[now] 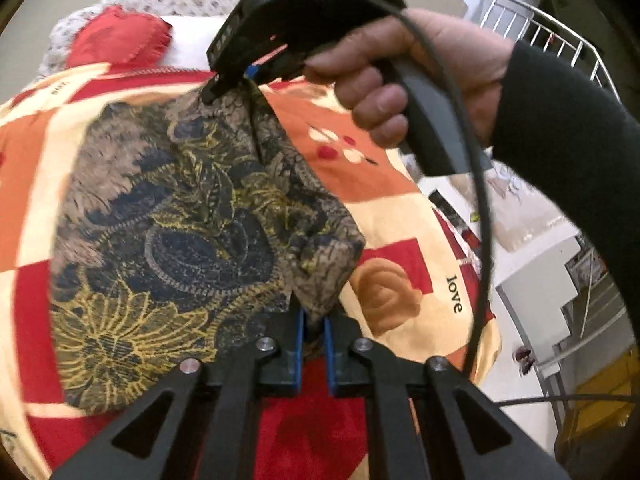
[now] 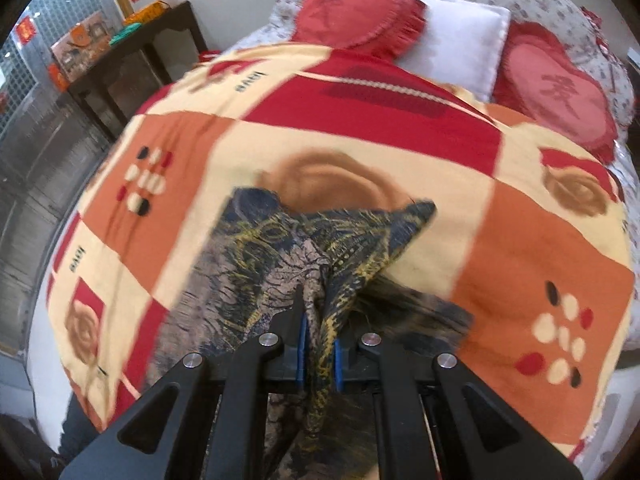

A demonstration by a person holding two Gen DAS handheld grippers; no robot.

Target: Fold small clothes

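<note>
A small patterned cloth [image 1: 180,208] in brown, navy and yellow hangs stretched above the bedspread [image 1: 400,216]. My left gripper [image 1: 314,320] is shut on one corner of it, the fabric pinched between its blue pads. In the left wrist view a hand [image 1: 420,60] holds my right gripper [image 1: 218,88] at the top, shut on the far corner of the cloth. In the right wrist view the right gripper [image 2: 320,320] has a bunched fold of the cloth [image 2: 256,276] between its pads, over the red, orange and cream bedspread [image 2: 360,140].
Two red heart-shaped cushions [image 2: 352,12] [image 2: 556,92] and a white pillow [image 2: 460,40] lie at the head of the bed. A dark side table [image 2: 132,48] stands beside the bed. A metal rail [image 1: 552,28] and white steps [image 1: 540,272] are past the bed's edge.
</note>
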